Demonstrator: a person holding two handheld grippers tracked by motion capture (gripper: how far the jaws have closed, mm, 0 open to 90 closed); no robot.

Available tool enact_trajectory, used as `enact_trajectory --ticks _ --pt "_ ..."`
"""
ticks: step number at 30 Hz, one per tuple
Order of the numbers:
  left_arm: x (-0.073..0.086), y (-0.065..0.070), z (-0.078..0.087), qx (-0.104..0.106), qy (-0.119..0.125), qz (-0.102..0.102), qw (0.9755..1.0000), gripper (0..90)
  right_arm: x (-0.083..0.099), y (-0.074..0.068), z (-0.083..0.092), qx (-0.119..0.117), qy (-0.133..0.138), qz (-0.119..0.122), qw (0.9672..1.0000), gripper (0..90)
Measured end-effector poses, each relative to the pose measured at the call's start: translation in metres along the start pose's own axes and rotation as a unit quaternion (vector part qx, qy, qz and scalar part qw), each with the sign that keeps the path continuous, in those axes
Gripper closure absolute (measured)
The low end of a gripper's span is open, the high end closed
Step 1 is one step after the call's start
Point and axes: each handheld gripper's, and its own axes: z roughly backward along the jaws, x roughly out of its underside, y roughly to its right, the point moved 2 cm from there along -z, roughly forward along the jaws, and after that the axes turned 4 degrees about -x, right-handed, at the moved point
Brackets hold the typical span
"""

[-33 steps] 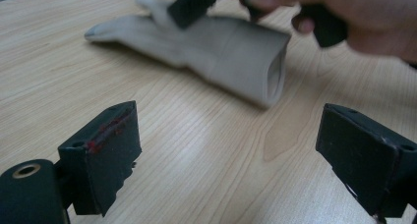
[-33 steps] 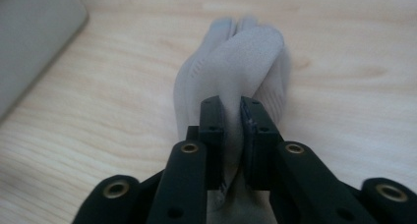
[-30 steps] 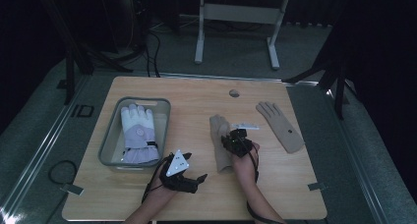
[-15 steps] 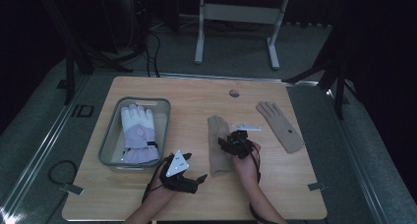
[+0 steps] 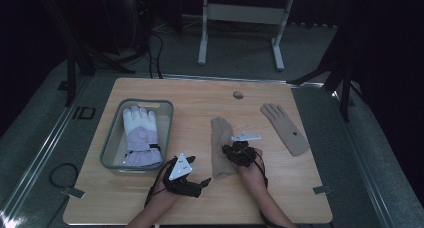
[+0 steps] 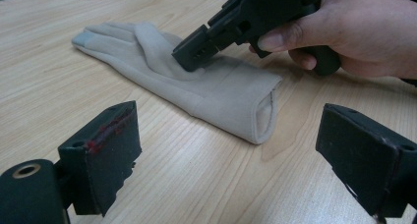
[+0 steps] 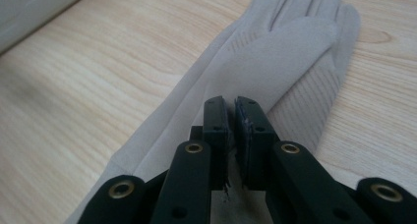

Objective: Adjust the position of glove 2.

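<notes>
A beige knit glove [image 5: 219, 148] lies flat mid-table, fingers pointing away from me, cuff toward me. My right gripper [image 5: 231, 149] comes down on its right side. In the right gripper view the jaws [image 7: 231, 106] stand shut with their tips in the glove's [image 7: 275, 62] palm fabric. The left gripper view shows that gripper's tip [image 6: 189, 59] pinching a raised fold of the glove [image 6: 216, 94]. My left gripper [image 5: 202, 183] rests low on the table left of the cuff, open [image 6: 233, 145], nothing between its jaws, facing the cuff opening.
A second beige glove [image 5: 285, 128] lies flat at the right of the table. At the left, a grey tray [image 5: 165, 118] holds a white and lilac ski glove [image 5: 141, 135]. A small round hole [image 5: 238, 94] marks the table's far middle.
The right gripper and the beige glove have shifted slightly toward me. The left gripper has stayed put.
</notes>
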Motion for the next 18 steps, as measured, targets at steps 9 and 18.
enact_trajectory --ticks 9,18 --pt "0.0 0.0 0.0 0.001 -0.002 -0.002 1.0 9.7 -0.004 -0.01 -0.007 0.071 0.015 -0.077 0.9944 85.6" --pt "0.0 0.0 0.001 0.001 0.001 -0.001 1.0 9.7 0.0 -0.023 -0.005 0.066 0.025 -0.074 0.9947 82.8"
